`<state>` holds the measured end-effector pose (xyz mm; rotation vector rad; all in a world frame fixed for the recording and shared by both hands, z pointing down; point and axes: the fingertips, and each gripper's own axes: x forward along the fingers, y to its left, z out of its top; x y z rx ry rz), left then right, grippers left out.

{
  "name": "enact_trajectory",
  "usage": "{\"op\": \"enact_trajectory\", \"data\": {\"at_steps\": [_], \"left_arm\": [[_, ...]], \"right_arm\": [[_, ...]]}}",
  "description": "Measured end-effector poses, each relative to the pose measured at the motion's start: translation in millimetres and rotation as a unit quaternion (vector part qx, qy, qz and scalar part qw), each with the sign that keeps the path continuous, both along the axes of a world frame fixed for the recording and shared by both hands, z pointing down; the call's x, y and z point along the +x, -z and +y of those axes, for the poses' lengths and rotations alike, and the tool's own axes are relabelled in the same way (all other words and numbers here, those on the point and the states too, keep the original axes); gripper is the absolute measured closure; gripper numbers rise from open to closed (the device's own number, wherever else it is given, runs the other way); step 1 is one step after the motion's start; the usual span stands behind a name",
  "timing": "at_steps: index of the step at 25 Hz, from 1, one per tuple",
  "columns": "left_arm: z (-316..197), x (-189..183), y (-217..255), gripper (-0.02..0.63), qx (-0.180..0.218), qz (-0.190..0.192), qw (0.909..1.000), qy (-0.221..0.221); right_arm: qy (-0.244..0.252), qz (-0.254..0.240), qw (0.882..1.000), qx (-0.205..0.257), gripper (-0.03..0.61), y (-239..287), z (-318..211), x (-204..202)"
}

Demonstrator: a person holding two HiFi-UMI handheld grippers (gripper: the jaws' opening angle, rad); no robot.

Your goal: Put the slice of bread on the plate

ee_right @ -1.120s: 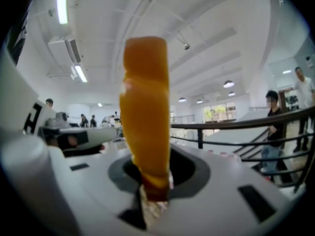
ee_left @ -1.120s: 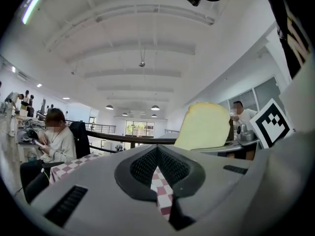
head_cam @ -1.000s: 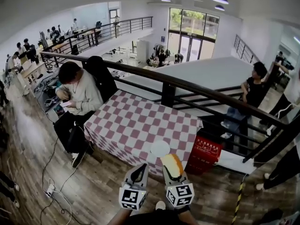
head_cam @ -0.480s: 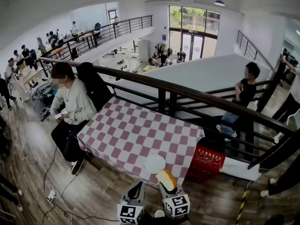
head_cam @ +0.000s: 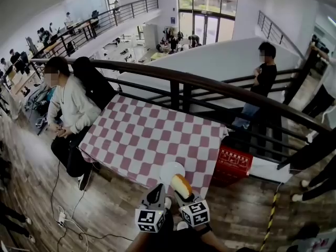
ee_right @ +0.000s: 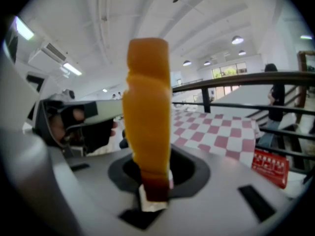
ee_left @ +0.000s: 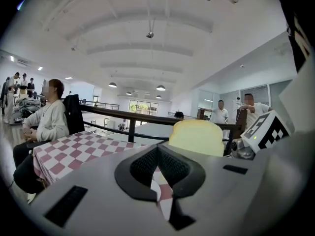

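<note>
A white plate (head_cam: 172, 170) sits near the front edge of the checkered table (head_cam: 157, 135). My right gripper (head_cam: 185, 194) is shut on the slice of bread (head_cam: 182, 185), which stands upright on edge just short of the plate's near rim. In the right gripper view the bread (ee_right: 146, 107) rises from the right gripper (ee_right: 153, 191), crust side facing the camera. My left gripper (head_cam: 156, 195) hangs beside it on the left, jaws shut and holding nothing. In the left gripper view the left gripper (ee_left: 157, 163) points over the table, with the bread (ee_left: 197, 137) to its right.
A person (head_cam: 68, 109) sits at the table's left side. A red box (head_cam: 233, 164) stands on the floor by the table's right corner. A dark railing (head_cam: 210, 88) runs behind the table. Cables (head_cam: 63, 214) lie on the wooden floor at the left.
Both grippers have dropped and moved forward toward the table's front edge. The bread is now closer to the plate, and the right gripper's hold on it is unchanged.
</note>
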<state>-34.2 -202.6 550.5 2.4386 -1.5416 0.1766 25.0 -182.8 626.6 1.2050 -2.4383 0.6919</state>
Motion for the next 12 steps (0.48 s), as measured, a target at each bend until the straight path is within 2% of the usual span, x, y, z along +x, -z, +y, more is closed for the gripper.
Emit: {"op": "enact_trajectory", "data": {"at_steps": [5,12], "left_arm": [[-44.6,-8.0,-0.4,0.595,0.005,0.002,0.9999,-0.013],[-77.6,-40.0,-34.0,0.595,-0.031,-0.013,0.9994,0.010]], "right_arm": [[-0.025,0.019,0.999,-0.040,0.485,-20.1,-36.8,4.9],[-0.040,0.000,0.982,-0.183,0.485,-97.9,-45.1,-5.3]]}}
